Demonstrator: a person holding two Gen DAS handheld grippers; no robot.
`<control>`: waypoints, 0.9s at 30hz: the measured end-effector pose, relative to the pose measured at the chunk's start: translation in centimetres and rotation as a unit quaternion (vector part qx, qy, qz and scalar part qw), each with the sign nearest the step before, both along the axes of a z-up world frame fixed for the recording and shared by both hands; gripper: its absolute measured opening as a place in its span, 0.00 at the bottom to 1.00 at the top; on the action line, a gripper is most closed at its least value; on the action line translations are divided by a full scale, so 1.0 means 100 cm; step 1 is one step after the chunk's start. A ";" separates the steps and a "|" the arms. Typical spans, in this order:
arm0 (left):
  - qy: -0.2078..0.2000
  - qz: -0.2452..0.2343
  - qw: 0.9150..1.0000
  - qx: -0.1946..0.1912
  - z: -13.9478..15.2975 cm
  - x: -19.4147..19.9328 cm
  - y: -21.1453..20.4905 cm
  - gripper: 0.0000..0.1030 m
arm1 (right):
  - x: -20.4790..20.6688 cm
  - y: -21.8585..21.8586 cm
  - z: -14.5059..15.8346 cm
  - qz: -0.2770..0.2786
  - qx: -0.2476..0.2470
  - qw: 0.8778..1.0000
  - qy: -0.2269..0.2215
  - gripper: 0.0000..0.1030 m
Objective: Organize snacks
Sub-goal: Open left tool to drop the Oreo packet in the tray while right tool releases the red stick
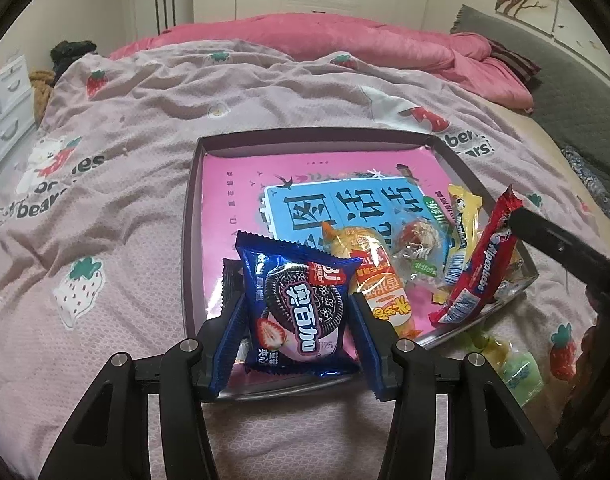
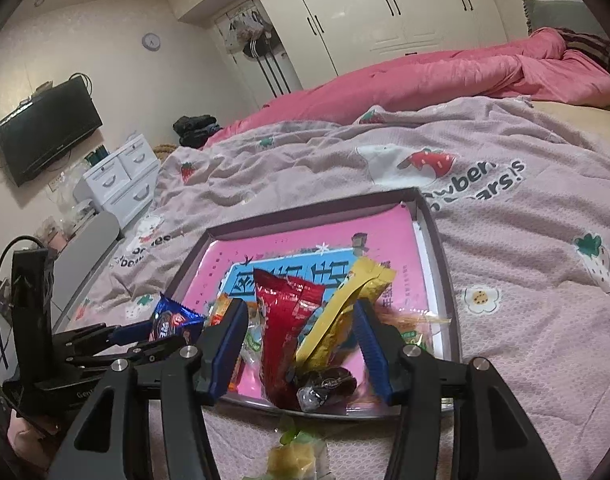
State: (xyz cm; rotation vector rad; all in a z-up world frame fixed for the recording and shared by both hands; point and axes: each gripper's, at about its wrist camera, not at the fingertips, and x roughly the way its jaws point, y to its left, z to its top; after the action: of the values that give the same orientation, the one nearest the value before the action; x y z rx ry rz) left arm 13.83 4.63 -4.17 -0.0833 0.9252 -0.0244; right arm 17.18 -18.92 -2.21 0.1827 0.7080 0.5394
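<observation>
My left gripper (image 1: pixel 297 298) is shut on a blue Oreo packet (image 1: pixel 301 300), holding it upright over the near left corner of the dark-rimmed tray (image 1: pixel 187 216) with its pink lining. In the right wrist view the left gripper (image 2: pixel 139 330) shows at the left with the Oreo packet (image 2: pixel 173 320). My right gripper (image 2: pixel 301 306) stands open over the tray's (image 2: pixel 445 280) near edge. A red candy stick (image 2: pixel 289 332) and a yellow candy stick (image 2: pixel 345 308) lean between its fingers, and the pads stand clear of both. The red stick (image 1: pixel 481 264) and the yellow stick (image 1: pixel 461 232) lie at the tray's right side.
An orange sausage pack (image 1: pixel 381 284) and a clear-wrapped sweet (image 1: pixel 419 248) lie in the tray, with a dark wrapped sweet (image 2: pixel 325 388) at its near rim. Green and yellow jelly sweets (image 1: pixel 513 364) sit outside it on the strawberry bedspread (image 1: pixel 125 120). A pink duvet (image 1: pixel 345 40) lies beyond, white drawers (image 2: pixel 121 176) to the left.
</observation>
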 end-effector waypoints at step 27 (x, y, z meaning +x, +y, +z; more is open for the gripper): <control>-0.026 -0.001 0.999 -0.022 0.030 -0.015 0.002 0.59 | -0.014 -0.015 0.019 -0.011 0.011 1.000 -0.023 0.61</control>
State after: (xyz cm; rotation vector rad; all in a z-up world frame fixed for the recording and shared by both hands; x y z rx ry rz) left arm 12.35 4.83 -1.21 -0.1211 0.8721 -0.0483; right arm 15.76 -20.39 -0.35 0.1981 0.6555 0.5297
